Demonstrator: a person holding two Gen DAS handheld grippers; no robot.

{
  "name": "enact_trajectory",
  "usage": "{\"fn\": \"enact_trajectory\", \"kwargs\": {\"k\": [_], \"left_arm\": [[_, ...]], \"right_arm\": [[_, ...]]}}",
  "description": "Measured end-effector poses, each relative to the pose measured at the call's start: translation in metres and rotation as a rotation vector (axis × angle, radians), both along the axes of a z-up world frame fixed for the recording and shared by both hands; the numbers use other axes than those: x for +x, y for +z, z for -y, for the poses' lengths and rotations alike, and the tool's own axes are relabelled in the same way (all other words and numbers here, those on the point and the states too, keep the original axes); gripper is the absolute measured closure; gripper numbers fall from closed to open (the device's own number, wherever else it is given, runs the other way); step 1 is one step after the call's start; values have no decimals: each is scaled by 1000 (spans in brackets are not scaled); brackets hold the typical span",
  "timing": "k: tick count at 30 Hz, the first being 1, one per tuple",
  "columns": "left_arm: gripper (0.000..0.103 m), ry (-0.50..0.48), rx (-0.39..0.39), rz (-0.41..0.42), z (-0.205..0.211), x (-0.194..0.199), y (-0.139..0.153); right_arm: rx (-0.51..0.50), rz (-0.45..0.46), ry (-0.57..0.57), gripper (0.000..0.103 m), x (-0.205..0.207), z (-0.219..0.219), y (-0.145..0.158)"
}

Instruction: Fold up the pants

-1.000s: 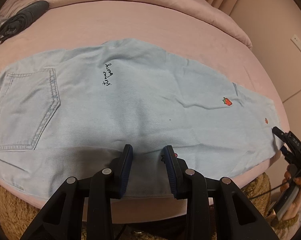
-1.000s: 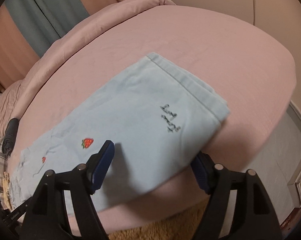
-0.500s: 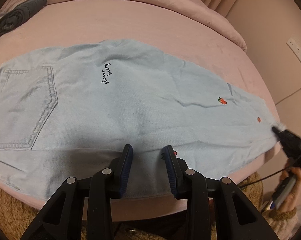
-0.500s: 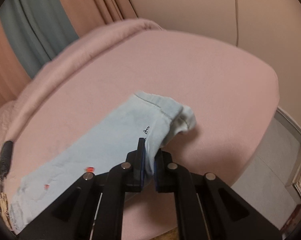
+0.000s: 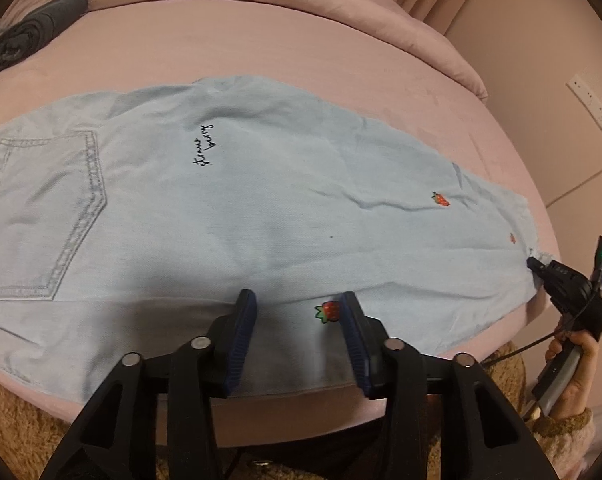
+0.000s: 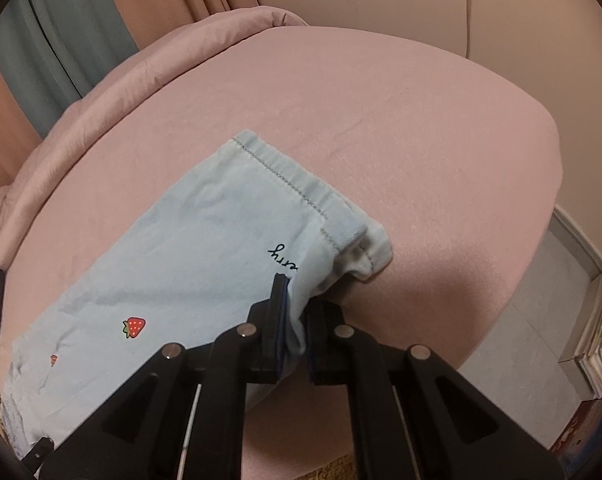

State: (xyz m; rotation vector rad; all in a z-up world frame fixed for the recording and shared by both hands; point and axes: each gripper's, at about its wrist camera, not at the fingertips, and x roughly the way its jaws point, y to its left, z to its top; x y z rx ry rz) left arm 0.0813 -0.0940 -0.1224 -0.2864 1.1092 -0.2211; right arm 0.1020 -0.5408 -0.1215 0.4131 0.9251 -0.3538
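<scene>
In the left wrist view, the pants (image 5: 261, 208) lie flat and long across the pink bed (image 5: 301, 52), already doubled leg on leg; the back pocket (image 5: 41, 216) is at the left end and the hem at the far right end, at the bed's corner. The left gripper (image 5: 297, 328) hovers above the near edge of the pants with its jaws apart and nothing between them; a strawberry patch (image 5: 328, 312) shows in the gap. I judge it waits there to take or press the near edge, so that the cloth does not slide when the other end is lifted. At the hem end of the pants the right gripper (image 5: 561, 280) is seen from outside, its tip on the hem corner, with the person's hand (image 5: 573, 368) behind it. A dark rolled cloth (image 5: 33, 32) lies far from the pants, at the back left of the bed.

In the right wrist view, the right gripper (image 6: 297, 320) is closed on the near corner of the hem (image 6: 301, 192); the denim is pinched between the pads and bunches up just beyond them, a little raised off the bed. This grip probably serves to carry the hem over toward the pocket end; the fold itself is not yet made. Some books (image 6: 597, 332) stand on the floor beside the bed.
</scene>
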Motion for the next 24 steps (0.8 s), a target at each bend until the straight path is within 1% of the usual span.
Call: {"fn": "enact_trajectory", "kwargs": {"k": [2, 5, 9, 12, 16, 19, 24], "left_arm": [[58, -4, 13, 7, 2, -1, 0], [58, -3, 23, 17, 4, -2, 0], [58, 3, 5, 13, 2, -1, 0], [58, 12, -19, 7, -1, -2, -1], [58, 11, -17, 9, -2, -2, -2], [58, 18, -17, 6, 0, 0, -1], [58, 20, -16, 1, 3, 1, -1]], "right_arm": [[-23, -18, -12, 98, 2, -4, 1], [-2, -41, -59, 97, 4, -2, 3], [28, -72, -124, 94, 10, -1, 5], [-7, -71, -156, 94, 8, -9, 6], [-84, -61, -154, 93, 5, -21, 5], [-116, -52, -142, 92, 3, -24, 4], [-68, -25, -131, 91, -3, -14, 5]]}}
